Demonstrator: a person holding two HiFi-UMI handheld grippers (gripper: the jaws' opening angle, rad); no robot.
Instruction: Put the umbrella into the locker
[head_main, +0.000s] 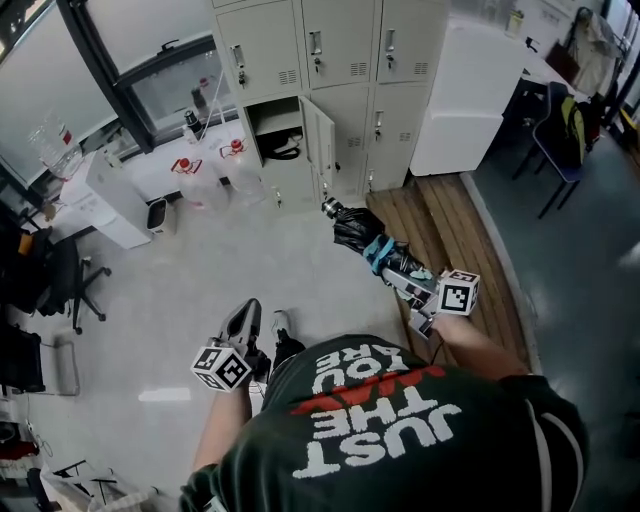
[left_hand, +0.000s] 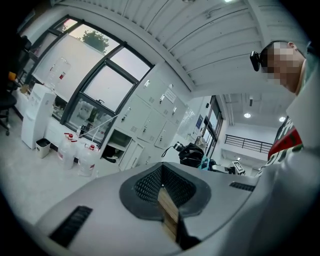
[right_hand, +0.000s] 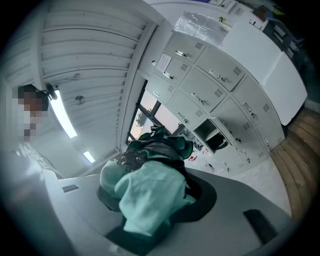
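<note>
Right tongs (head_main: 398, 265): closed round the folded umbrella (head_main: 357, 229), gripping its teal-wrapped lower part. In the right gripper view the teal cloth (right_hand: 150, 192) fills the space between the jaws.
Left tongs (head_main: 244, 318): jaws pressed together with nothing in them, held low in front of the person. The left gripper view shows the pads (left_hand: 150, 182) meeting.
Umbrella: black and held in the air, its capped tip pointing toward the lockers. It is outside them and well apart from the open one.
Open locker (head_main: 272, 118): in the middle row of the grey bank, with a closed compartment above it and another below.
Locker door (head_main: 319, 136): swung out on the compartment's right side, standing between the opening and the umbrella's tip.
Inside the locker: a dark item (head_main: 284, 151) lies in its lower part; I cannot tell what it is.
Floor (head_main: 220, 260): pale, stretching from the person to the lockers.
Water jugs (head_main: 192, 182): two with red caps on the floor, left of the open locker.
White bin (head_main: 157, 214): further left, beside a white unit.
Wooden boards (head_main: 455, 225): under the right tongs, running up to the lockers.
White cabinet (head_main: 468, 95): just right of the locker bank.
Chairs: a black office chair (head_main: 55, 280) at far left and a blue chair (head_main: 556, 150) at far right.
</note>
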